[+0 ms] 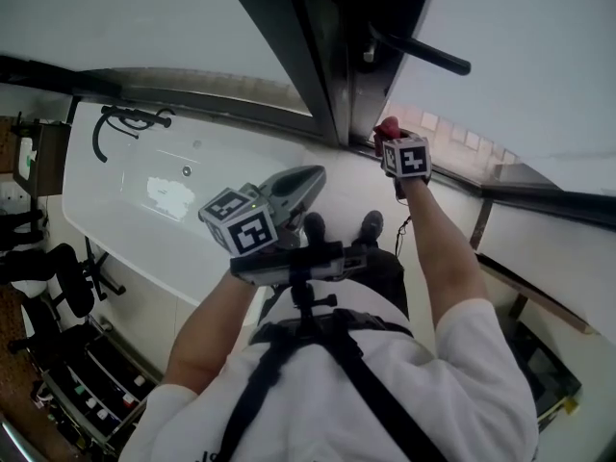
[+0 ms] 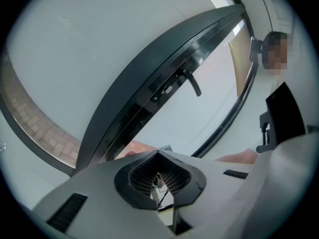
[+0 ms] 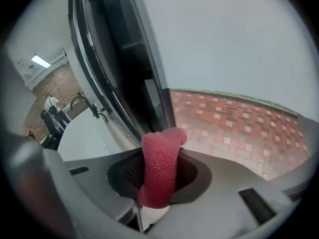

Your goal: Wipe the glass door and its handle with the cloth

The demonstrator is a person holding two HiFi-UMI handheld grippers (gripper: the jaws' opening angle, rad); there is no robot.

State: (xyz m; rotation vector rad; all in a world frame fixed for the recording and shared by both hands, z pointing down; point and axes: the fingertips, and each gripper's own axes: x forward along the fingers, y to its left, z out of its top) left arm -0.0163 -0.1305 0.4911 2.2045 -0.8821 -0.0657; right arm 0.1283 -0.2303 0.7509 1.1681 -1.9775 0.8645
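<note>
A red cloth (image 1: 387, 126) (image 3: 160, 163) is clamped in my right gripper (image 1: 388, 135) (image 3: 158, 171), which is held out at the foot of the dark door frame (image 1: 327, 56) (image 3: 124, 59). The cloth's tip stands close to the glass door (image 1: 520, 56) (image 3: 224, 39); I cannot tell whether it touches. The black lever handle (image 1: 423, 54) (image 2: 192, 83) juts from the frame above the right gripper. My left gripper (image 1: 313, 173) (image 2: 158, 176) hangs back near my waist, shut with nothing in it, pointing up at the frame and handle.
A white worktop (image 1: 144, 191) with a black curved fixture (image 1: 125, 123) lies to the left. Black chairs (image 1: 48, 268) and a low rack (image 1: 87, 383) stand further left. Red brick paving (image 3: 239, 128) shows through the glass. My shoes (image 1: 371, 224) stand by the door's sill.
</note>
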